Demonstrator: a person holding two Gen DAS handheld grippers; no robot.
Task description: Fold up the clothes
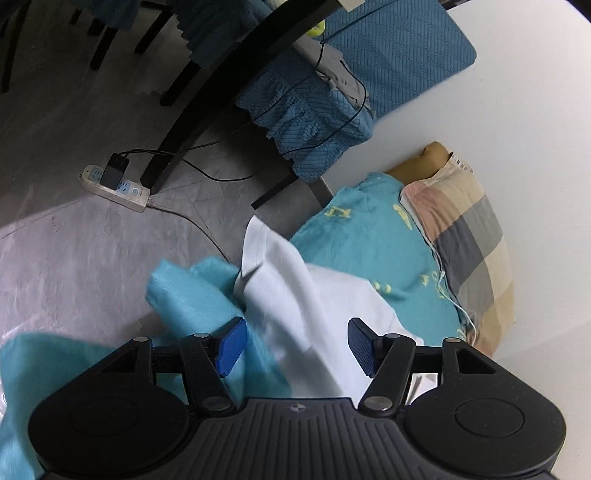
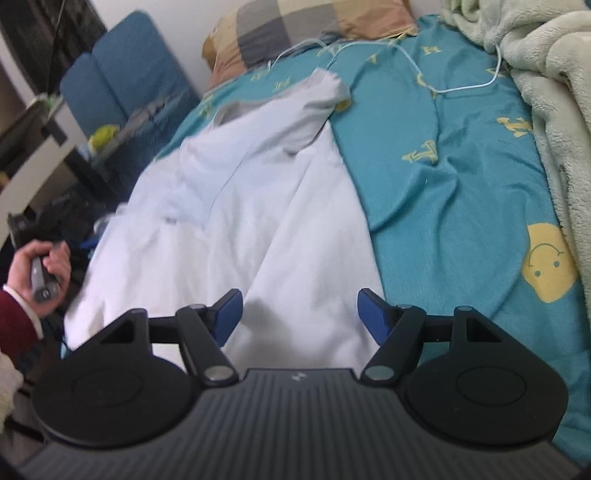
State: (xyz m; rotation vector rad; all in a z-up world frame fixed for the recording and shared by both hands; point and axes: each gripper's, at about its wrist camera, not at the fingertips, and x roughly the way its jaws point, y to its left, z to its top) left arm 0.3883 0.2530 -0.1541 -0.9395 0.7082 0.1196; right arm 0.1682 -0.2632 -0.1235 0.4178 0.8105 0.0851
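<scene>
Soft, light, limp white garment [image 2: 236,206] spread rumpled across the teal-sheeted bed [image 2: 461,177], likely to sag and slide, best pinched at a hem or sleeve edge; left gripper [image 1: 293,345] and right gripper [image 2: 299,315] both spread apart, holding nothing.

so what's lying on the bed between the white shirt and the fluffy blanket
In the right wrist view, only the teal bedsheet lies between the white shirt and the fluffy blanket, with a thin white cable crossing it near the pillow.
</scene>
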